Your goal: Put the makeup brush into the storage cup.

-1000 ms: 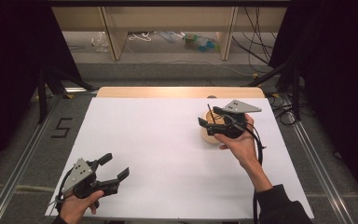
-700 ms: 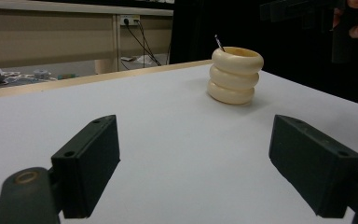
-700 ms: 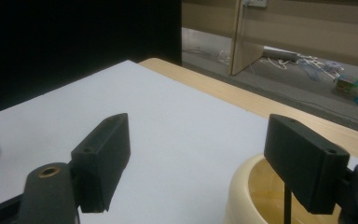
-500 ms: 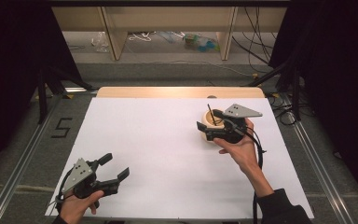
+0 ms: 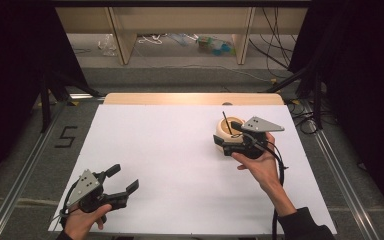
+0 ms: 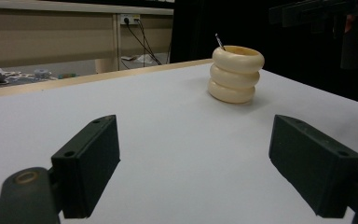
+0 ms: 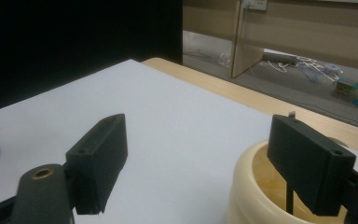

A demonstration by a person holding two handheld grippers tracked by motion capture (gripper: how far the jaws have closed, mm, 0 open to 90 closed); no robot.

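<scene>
Right gripper [image 5: 226, 144], jaws wide and empty, hovers beside the cream ringed holder [image 5: 228, 128] with its thin black stick [image 5: 227, 122]; likely next, closing on the stick, while the left gripper [image 5: 125, 180] waits open.

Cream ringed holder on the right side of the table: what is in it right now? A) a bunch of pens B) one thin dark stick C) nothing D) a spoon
B: a single thin dark stick leans out of the cream ringed holder, with the open right gripper just over its near rim.
</scene>
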